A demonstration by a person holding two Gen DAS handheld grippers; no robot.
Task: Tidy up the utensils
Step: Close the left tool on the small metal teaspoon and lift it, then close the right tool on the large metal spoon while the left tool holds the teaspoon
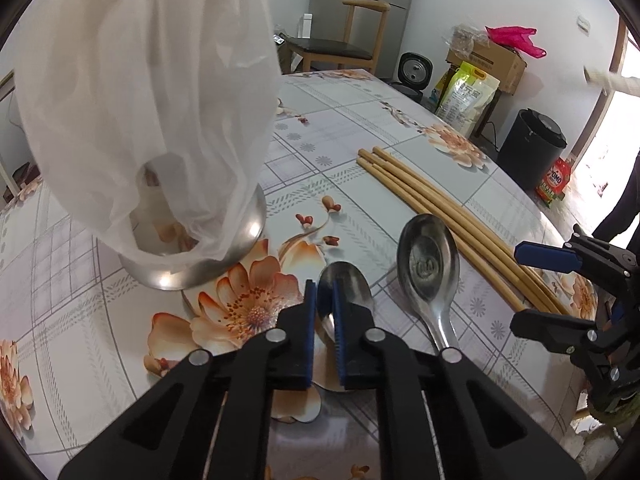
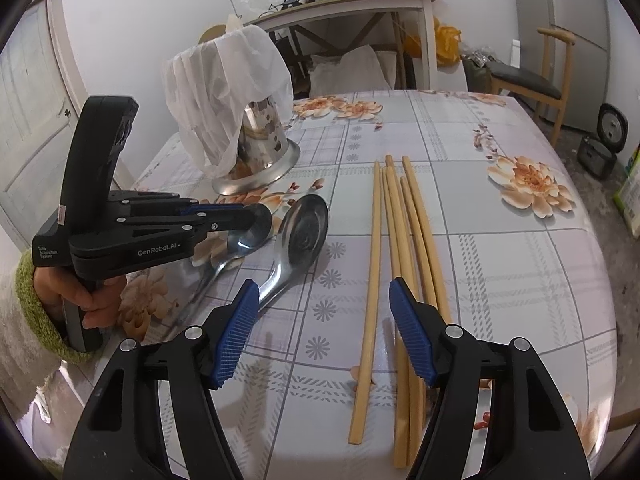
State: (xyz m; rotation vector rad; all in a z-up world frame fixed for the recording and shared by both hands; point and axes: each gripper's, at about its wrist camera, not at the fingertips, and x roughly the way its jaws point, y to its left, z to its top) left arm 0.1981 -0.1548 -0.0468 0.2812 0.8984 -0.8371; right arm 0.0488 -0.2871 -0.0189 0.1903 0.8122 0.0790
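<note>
My left gripper (image 1: 323, 286) is shut on a small steel spoon (image 1: 354, 284), its blue pads pinching the spoon's bowl edge low over the table. From the right wrist view the same gripper (image 2: 258, 216) clamps that spoon (image 2: 240, 246). A larger steel spoon (image 1: 428, 264) (image 2: 306, 232) lies just right of it. Several bamboo chopsticks (image 1: 440, 204) (image 2: 400, 240) lie side by side further right. My right gripper (image 2: 322, 288) (image 1: 518, 286) hovers open over the near ends of the chopsticks, holding nothing. A steel utensil holder (image 1: 224, 256) (image 2: 264, 140) draped with a white plastic bag (image 1: 152, 80) stands at the left.
A floral tablecloth (image 2: 500, 280) covers the table. A hand in a green-cuffed sleeve (image 2: 80, 300) holds the left gripper. Past the table's far edge are a wooden chair (image 1: 352, 40), a black bin (image 1: 532, 152) and a cardboard box (image 1: 492, 60).
</note>
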